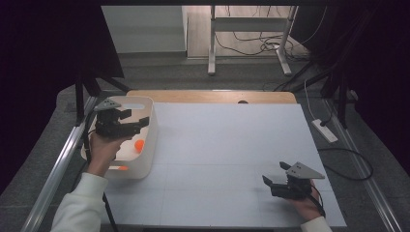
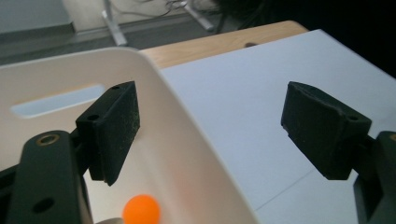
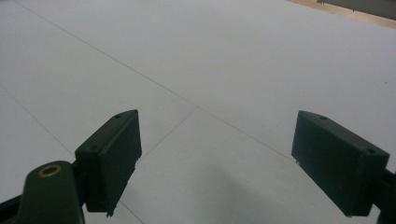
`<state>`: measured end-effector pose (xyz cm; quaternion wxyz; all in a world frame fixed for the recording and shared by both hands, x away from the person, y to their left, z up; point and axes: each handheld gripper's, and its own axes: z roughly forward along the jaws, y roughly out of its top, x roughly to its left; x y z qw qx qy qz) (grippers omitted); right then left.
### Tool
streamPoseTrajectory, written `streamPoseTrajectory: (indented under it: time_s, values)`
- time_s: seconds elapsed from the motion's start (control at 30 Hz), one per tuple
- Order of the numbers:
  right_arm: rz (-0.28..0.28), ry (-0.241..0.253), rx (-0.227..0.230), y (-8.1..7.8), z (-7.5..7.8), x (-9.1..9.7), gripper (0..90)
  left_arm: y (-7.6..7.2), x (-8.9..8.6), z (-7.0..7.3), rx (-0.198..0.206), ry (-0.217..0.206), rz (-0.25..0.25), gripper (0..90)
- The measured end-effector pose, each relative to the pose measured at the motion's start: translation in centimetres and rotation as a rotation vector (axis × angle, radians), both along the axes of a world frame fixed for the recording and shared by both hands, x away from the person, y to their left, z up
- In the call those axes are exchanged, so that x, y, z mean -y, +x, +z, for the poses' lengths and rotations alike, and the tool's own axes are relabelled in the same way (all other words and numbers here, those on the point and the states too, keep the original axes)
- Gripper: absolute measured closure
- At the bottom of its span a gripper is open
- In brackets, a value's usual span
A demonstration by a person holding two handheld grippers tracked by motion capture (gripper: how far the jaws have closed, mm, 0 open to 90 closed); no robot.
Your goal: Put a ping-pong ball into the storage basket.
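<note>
Left gripper view showed the left gripper (image 2: 212, 133) with jaws wide and empty, straddling the white bin's (image 2: 196, 140) wall; an orange ball (image 2: 141, 211) lay below its left jaw, judged light, smooth, roll-prone, best pinched across the middle. Right gripper (image 3: 233, 161) stood wide, empty.

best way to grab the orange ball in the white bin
Take the orange ball across its middle, coming straight down from above. It lies low inside the white bin, whose tall walls likely block any sideways approach. The left gripper, jaws open, hovers right there.

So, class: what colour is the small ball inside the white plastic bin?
Orange ball; clearest in the left gripper view.
</note>
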<state>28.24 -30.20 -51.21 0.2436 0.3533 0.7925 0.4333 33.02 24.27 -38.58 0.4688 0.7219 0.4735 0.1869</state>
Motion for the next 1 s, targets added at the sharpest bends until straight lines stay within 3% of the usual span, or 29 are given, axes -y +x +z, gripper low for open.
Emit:
streamPoseTrajectory:
  time_s: [0.1,0.33,0.5,0.63,1.0]
  values:
    - [0.000,0.000,0.001,0.0,0.0,0.0,16.0,-0.7,0.9,0.3,0.024,-0.036,-0.057,20.0]
    - [-0.001,0.001,0.000,-0.1,0.0,0.0,15.9,-2.1,2.6,0.6,0.073,-0.068,-0.137,20.8]
    - [-0.005,-0.002,0.002,-0.1,0.1,0.0,15.9,-2.7,4.1,0.3,0.080,-0.070,-0.197,21.0]
    - [-0.008,-0.001,0.003,-0.2,0.1,0.1,15.9,-3.2,5.3,-0.2,0.074,-0.112,-0.250,21.2]
    - [-0.006,-0.002,0.003,-0.2,0.1,0.1,16.0,-5.2,7.9,-1.5,0.092,-0.086,-0.323,21.5]
